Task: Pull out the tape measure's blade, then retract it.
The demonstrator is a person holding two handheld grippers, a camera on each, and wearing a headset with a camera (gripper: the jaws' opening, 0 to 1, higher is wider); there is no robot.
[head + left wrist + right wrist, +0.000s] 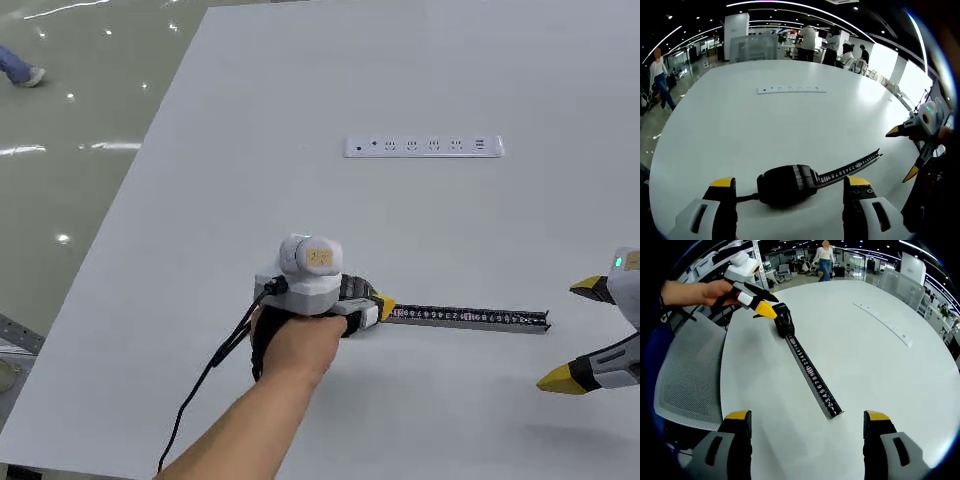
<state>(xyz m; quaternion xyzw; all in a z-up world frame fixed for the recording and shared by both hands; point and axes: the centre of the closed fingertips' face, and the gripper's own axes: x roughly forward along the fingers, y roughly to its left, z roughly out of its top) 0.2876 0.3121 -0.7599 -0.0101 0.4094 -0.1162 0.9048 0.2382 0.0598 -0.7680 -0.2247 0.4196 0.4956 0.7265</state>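
Closest to the near edge of the bench (300, 120), a hand (295, 345) holds the left gripper (790, 182) low over the tape measure (784, 320). Its jaws stand wide, one on each side of the black body, and in the left gripper view there is a gap on both sides, so nothing is clamped. The body looks like hard plastic: compact, rigid, and probably with some weight from the coil and spring inside. On this smooth white top I'd expect it to slide if nudged. The two flat sides look like the surest place to grip it.

From there the blade (470, 318) lies partly drawn out, flat on the bench. It runs roughly along the near edge towards the right. It is a thin black strip, likely springy steel with sharp edges, and it may snap back once released. The tip looks like the best place to hold it.

The right gripper (807, 416) hovers just off that tip, fingers spread wide and holding nothing.

The blade carries small white numerals with a red mark partway along. A few digits can be made out in the right gripper view, but I can read no brand on the body.

Well beyond, towards the far side of the bench, lies a white power strip (423, 147) with no legible writing.
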